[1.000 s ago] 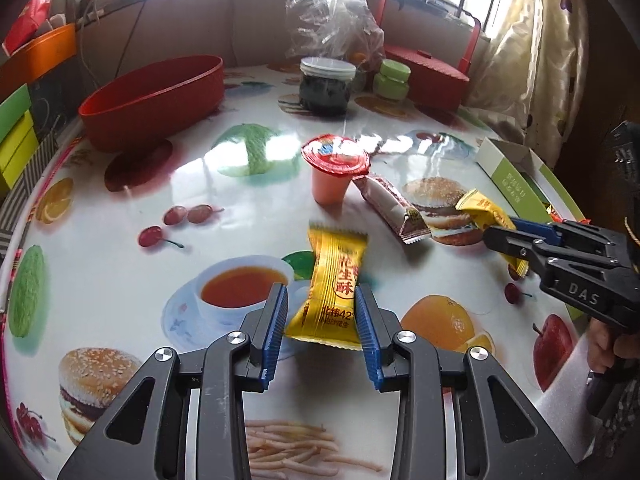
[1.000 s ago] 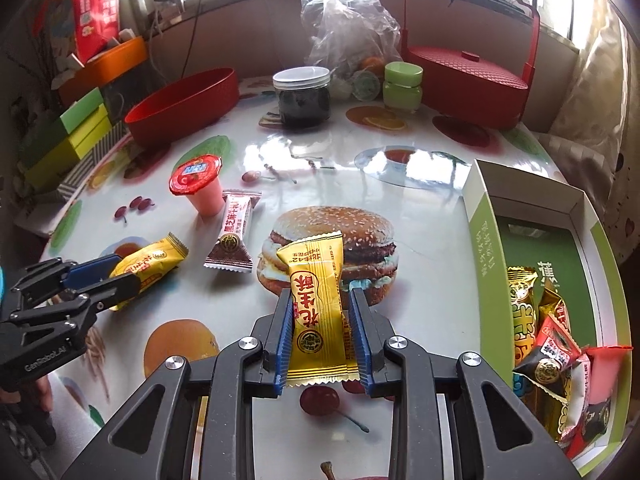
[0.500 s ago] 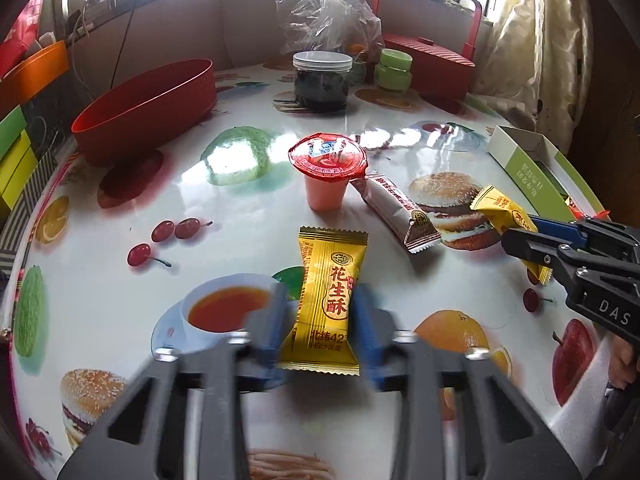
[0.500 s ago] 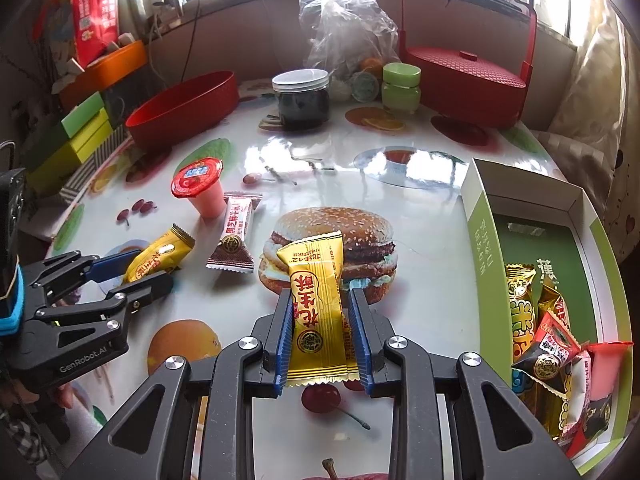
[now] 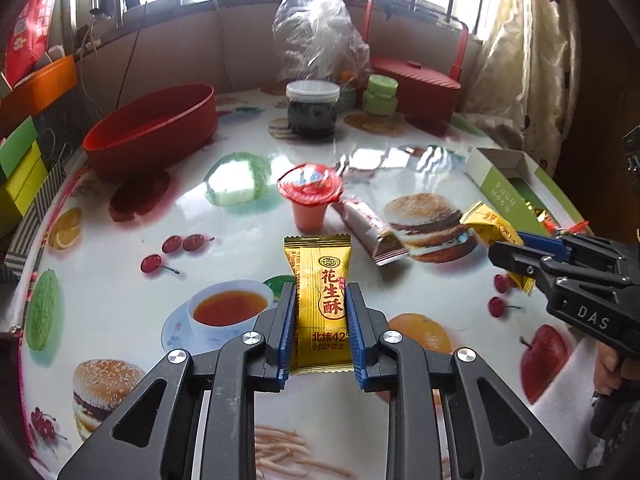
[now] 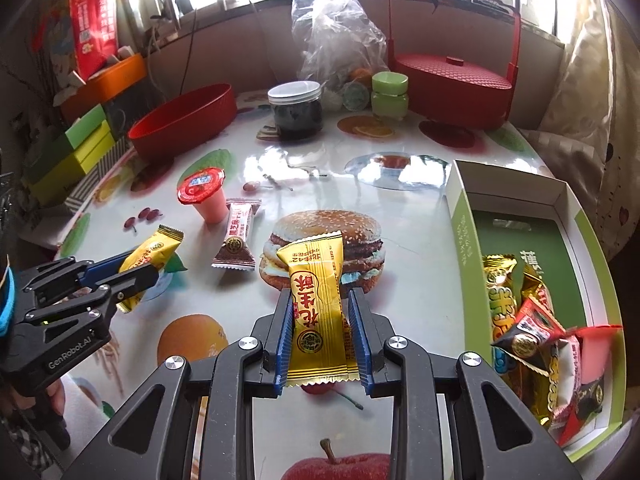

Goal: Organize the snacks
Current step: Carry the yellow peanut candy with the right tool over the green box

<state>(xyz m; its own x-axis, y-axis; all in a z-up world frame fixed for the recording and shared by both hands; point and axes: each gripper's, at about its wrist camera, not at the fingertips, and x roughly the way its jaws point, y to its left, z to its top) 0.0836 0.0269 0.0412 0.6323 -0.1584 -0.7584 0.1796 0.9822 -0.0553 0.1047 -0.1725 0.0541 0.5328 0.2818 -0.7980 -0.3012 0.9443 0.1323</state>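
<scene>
My left gripper (image 5: pixel 320 300) is shut on a yellow peanut-candy packet (image 5: pixel 320 292) and holds it above the table. It shows in the right wrist view (image 6: pixel 136 268) at the left, with its packet (image 6: pixel 154 250). My right gripper (image 6: pixel 319 310) is shut on a second yellow packet (image 6: pixel 316 300), held above the printed burger. It shows in the left wrist view (image 5: pixel 508 256) at the right. A red-lidded jelly cup (image 5: pixel 310 196) and a brown-pink snack bar (image 5: pixel 370 228) lie on the table. The green-and-white box (image 6: pixel 464 236) at the right holds several snacks.
A red oval tub (image 5: pixel 152 128) stands at the back left. A dark jar (image 5: pixel 312 112), a green jar (image 5: pixel 380 94), a clear plastic bag (image 5: pixel 320 36) and a red handled basket (image 6: pixel 452 76) stand at the back. Coloured boxes (image 6: pixel 76 152) line the left edge.
My left gripper has closed on the yellow packet and lifted it off the table, tilting it upright. My right gripper still holds its packet and has barely moved.
</scene>
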